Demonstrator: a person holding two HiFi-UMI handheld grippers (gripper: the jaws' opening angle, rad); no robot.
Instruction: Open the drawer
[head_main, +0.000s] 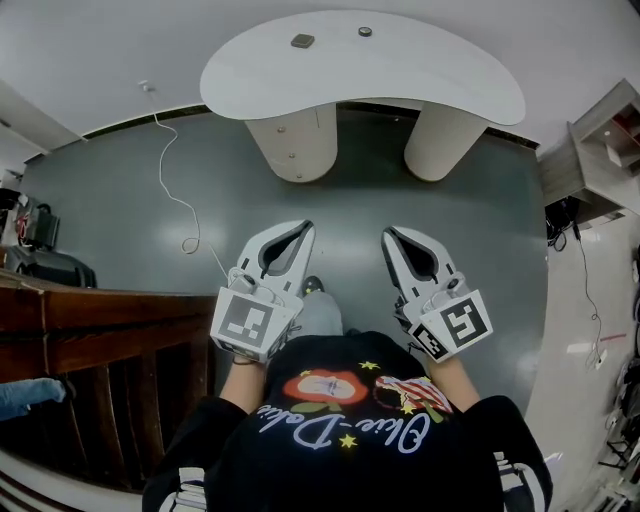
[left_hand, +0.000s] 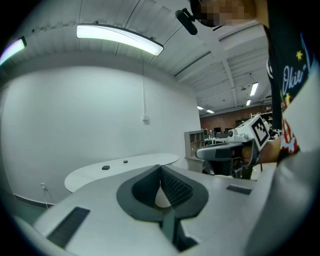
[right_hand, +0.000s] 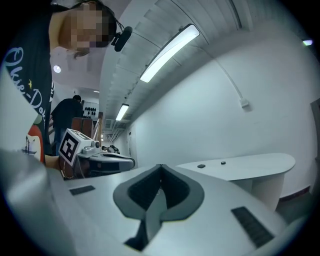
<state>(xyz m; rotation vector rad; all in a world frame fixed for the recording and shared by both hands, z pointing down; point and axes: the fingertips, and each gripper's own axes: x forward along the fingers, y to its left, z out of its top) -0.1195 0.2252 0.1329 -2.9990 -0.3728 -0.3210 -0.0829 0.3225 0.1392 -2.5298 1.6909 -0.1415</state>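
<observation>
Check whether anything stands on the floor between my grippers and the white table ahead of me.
Nothing visible does. Only bare grey floor lies between the left gripper, the right gripper and the white table with its pedestals. A white cable lies off to the left, outside that path. I can't make out a drawer front.

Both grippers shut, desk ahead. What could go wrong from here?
1. The left gripper and right gripper are shut and empty, so they may bump a handle rather than grip it.
2. A cable loops on the floor left of the way to the desk: possible trip risk.
3. No drawer front can be made out, so aim is uncertain.
</observation>
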